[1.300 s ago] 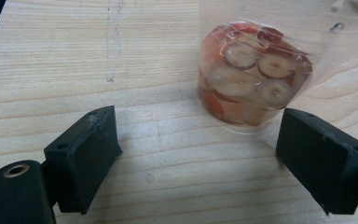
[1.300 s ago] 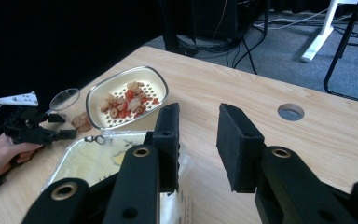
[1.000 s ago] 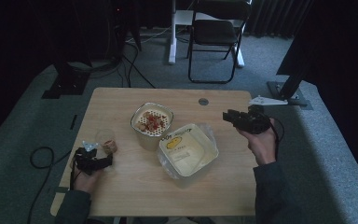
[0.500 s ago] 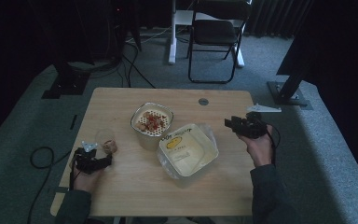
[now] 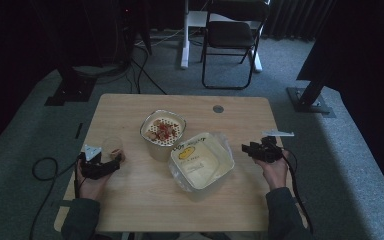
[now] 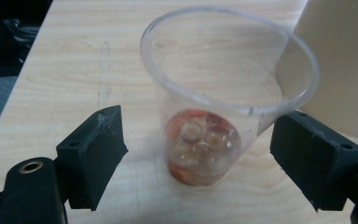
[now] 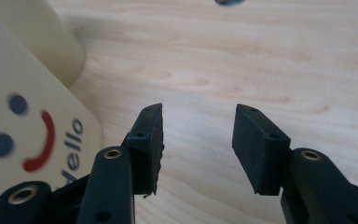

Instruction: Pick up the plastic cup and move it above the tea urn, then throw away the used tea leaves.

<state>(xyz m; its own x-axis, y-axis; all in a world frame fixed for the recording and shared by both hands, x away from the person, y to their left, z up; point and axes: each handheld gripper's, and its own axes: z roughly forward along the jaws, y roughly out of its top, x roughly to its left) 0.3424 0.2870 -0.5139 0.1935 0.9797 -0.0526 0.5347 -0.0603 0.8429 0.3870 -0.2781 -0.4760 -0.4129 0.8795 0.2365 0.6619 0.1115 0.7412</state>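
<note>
Right gripper [image 5: 245, 148] lower, nearer lid [image 5: 201, 160]

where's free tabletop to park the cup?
Bare wood along the near edge of the table, between the hands, and the far-left corner. Crowded mid-table: strainer pot beside lidded tub; clear cup sits between the open left tool.

You are seated in a lab-style recording space, not a home: the small light-wood table with a round cable grommet [image 5: 218, 108] stands alone on grey carpet [image 5: 360, 165], ringed by dark curtains. Around you stand black equipment stands on flat metal base plates [image 5: 311, 100], with loose black cables [image 5: 147, 75] trailing over the floor to them. A black folding chair [image 5: 231, 37] and the white leg of a desk [image 5: 185, 35] behind the table suggest an office room converted for data collection.
</note>
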